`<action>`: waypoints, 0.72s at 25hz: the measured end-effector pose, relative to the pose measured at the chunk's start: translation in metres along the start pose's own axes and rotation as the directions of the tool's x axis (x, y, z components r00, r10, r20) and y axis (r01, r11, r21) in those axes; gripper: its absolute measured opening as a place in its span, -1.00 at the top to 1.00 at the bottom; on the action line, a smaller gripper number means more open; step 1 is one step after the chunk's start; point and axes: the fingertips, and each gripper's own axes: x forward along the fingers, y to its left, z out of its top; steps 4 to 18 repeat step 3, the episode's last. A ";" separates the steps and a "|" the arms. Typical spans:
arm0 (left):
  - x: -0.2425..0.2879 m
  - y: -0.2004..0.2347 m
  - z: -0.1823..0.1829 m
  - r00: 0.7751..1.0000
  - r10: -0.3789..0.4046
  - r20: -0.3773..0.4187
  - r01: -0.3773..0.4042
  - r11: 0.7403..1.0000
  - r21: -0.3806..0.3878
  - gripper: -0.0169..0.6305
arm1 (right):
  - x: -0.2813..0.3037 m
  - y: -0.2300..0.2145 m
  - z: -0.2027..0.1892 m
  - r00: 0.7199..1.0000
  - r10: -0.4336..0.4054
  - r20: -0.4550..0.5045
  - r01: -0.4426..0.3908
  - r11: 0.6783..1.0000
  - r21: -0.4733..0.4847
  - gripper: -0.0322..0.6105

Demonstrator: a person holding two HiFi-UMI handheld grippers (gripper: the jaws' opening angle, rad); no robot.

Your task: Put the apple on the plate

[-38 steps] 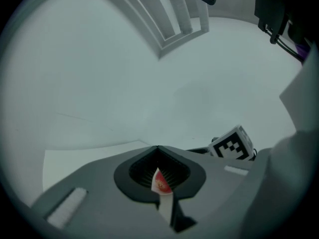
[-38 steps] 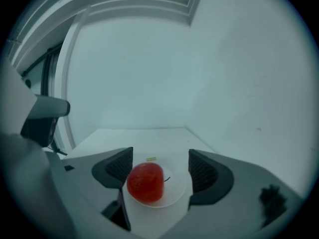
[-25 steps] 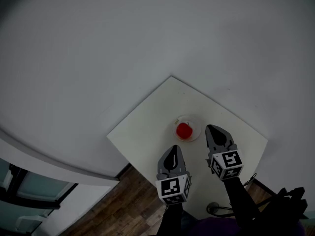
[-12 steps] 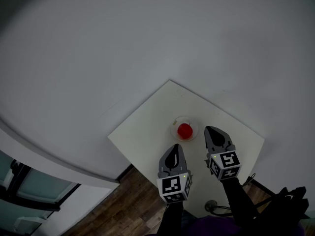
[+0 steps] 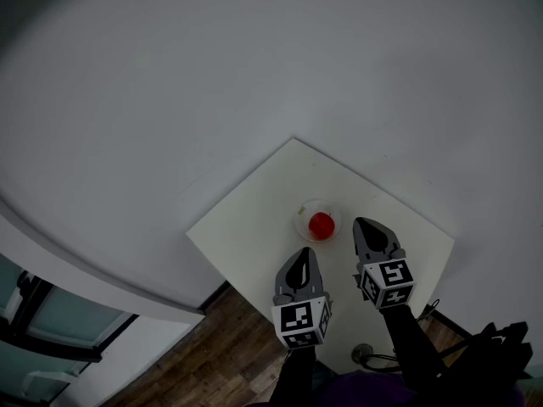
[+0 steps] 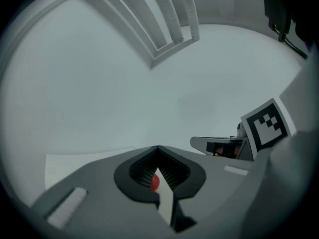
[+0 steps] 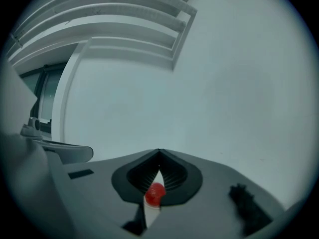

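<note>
Peeking past the right tongs (image 7: 158, 153) (closed), the apple (image 7: 155, 193) looks blurred.

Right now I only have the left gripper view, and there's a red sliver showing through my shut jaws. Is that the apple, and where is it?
Observer: Yes. In the head view the apple sits on the plate.
Operator: Is either gripper touching it?
Observer: No. The left gripper and the right gripper both stop short of the plate, on the person's side of it.
Operator: Is the right one holding anything?
Observer: No. The right gripper view shows its jaws shut on nothing, with the apple out beyond them.
</note>
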 end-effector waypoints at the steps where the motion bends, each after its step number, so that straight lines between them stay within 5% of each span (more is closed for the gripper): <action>1: 0.001 0.000 0.000 1.000 0.000 -0.001 0.000 1.000 -0.009 0.93 | 0.001 0.000 0.001 1.000 0.003 0.004 -0.003 1.000 0.001 0.87; 18: 0.002 0.001 0.001 1.000 0.000 -0.003 -0.001 1.000 -0.026 0.93 | 0.003 0.001 0.002 1.000 0.005 0.008 -0.005 1.000 0.002 0.87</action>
